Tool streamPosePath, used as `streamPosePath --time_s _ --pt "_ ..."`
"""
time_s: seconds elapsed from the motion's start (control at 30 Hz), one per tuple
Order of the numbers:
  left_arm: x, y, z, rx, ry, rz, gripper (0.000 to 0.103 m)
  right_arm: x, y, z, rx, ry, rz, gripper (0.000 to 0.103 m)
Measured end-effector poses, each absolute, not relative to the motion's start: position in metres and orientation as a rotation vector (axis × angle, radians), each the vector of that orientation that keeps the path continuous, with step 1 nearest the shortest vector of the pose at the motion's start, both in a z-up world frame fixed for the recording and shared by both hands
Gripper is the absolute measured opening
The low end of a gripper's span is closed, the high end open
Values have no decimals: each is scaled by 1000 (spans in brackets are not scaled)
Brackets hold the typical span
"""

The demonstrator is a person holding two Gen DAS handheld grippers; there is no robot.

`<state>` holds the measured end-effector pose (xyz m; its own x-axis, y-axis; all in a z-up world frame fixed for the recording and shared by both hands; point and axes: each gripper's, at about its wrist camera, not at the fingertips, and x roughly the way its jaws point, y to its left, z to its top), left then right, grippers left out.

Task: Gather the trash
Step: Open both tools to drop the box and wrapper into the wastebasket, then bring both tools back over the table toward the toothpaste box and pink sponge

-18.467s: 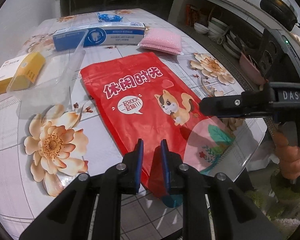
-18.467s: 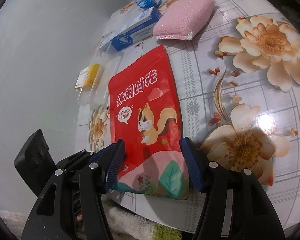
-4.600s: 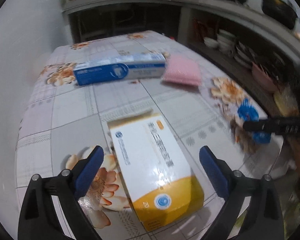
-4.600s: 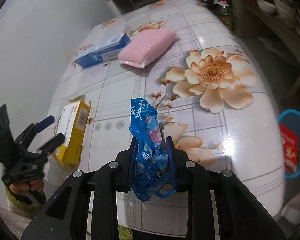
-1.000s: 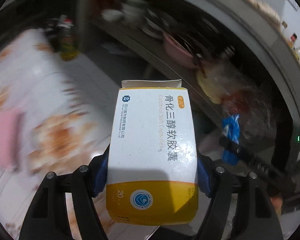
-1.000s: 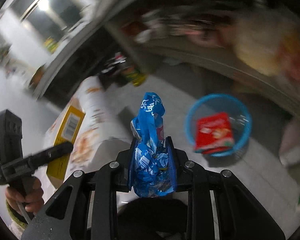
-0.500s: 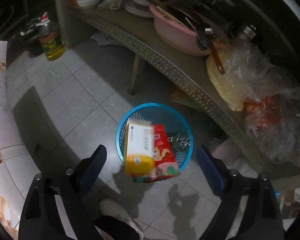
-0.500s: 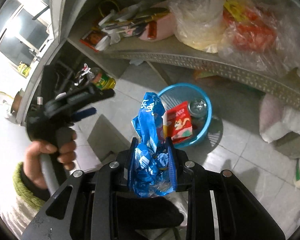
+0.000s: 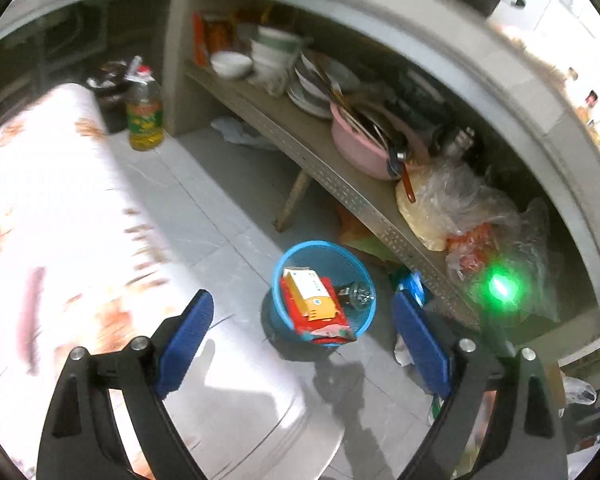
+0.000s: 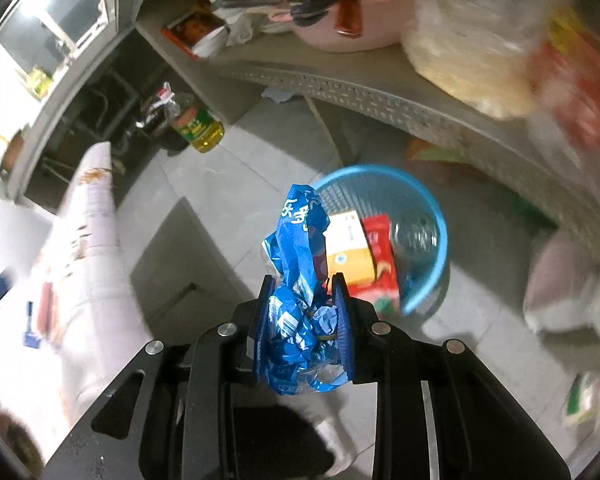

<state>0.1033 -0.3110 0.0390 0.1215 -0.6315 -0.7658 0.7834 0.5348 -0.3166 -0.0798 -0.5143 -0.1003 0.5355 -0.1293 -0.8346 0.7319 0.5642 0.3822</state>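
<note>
A round blue basket [image 9: 279, 269] stands on the tiled floor below a shelf. In it lie a white and yellow box [image 9: 311, 293], a red snack bag [image 9: 325, 325] and a clear glass item [image 9: 359, 293]. My left gripper [image 9: 302, 330] is open and empty, above the table's edge, facing the basket. My right gripper [image 10: 303, 322] is shut on a crumpled blue wrapper [image 10: 300, 280], held above the floor just left of the basket [image 10: 439, 236]. The box [image 10: 346, 248] and red bag [image 10: 382, 268] also show in the right wrist view.
A floral table [image 9: 40, 216] fills the left; it also shows in the right wrist view [image 10: 84, 256]. A low perforated shelf [image 9: 340, 188] carries bowls, a pink basin [image 9: 360, 148] and plastic bags [image 9: 456, 208]. An oil bottle [image 9: 144, 120] stands on the floor.
The left gripper has pulled back and up from the basket, where the box now lies. The right gripper has carried the blue wrapper closer to the basket.
</note>
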Motion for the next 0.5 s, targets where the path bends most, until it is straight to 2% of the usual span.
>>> streamPosePath --time_s 0.03,0.1,0.17,0.3,0.5 --pt "103 -289 44 165 996 -1026 89 -67 -523 -105 792 869 -596 31" --pt "106 -255 50 138 983 -1007 89 -49 -536 -114 752 891 -612 49" --pt "109 -215 53 113 958 -952 89 -32 -551 -126 692 913 -658 54" --pt "112 -148 54 95 900 -842 89 -26 -567 -142 678 953 -753 54" --pt "130 -58 34 14 907 -643 89 -46 -530 -113 697 859 -696 54"
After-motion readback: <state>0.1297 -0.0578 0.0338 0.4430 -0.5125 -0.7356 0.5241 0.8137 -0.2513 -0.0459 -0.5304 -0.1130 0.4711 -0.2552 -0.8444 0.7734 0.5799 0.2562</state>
